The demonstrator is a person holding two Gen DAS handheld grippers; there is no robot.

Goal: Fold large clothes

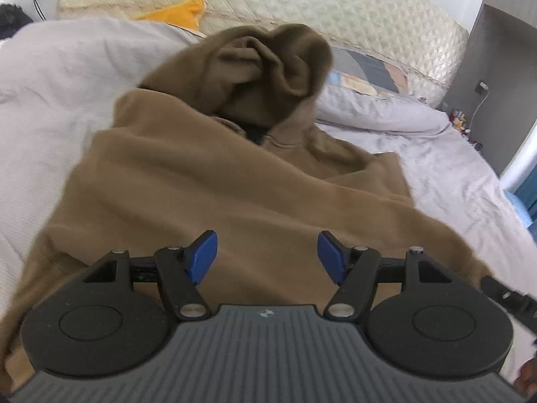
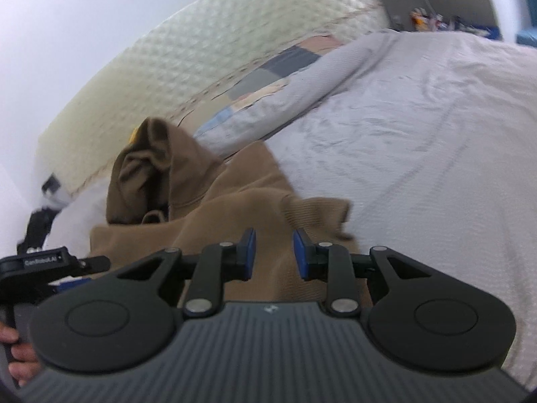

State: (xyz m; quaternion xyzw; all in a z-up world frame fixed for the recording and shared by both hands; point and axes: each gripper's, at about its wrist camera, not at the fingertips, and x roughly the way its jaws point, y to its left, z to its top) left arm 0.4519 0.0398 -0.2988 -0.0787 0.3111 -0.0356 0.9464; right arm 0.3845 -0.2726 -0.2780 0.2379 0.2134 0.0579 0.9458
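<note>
One brown hoodie [image 1: 214,181] on the bed [image 1: 50,107], partly folded. Body lies in a rough rectangle over the grey sheet; a long fold runs across it from about 9 o'clock toward 4 o'clock in the left wrist view. Hood [image 1: 268,67] bunched up and standing at 12 o'clock, its opening crumpled. Fabric thick, fleece-like, soft creases, likely heavy enough to hold a fold but to drag if pulled by one corner. A ribbed edge [image 2: 322,215], probably a cuff or hem, shows at 1 o'clock in the right wrist view, lying on the cloth edge next to the bare sheet.

Left gripper [image 1: 266,255]: jaws spread wide, blue pads well apart, nothing between them; hovers low over the near part of the hoodie. Right gripper [image 2: 273,252]: jaws parted, narrower gap, cloth seen beyond the gap but no pinch that I can make out; I read it as empty.

Judgement on the step: both tools look set to take a fresh hold on the near edge. Best to pinch both layers near the two corners, lift together, carry toward the hood evenly, and flatten the hood first or it will lump the stack.

Further out: patchwork pillow [image 1: 362,74] at 2 o'clock, quilted headboard [image 1: 302,3] behind, yellow cloth [image 1: 178,11] at 11 o'clock.
</note>
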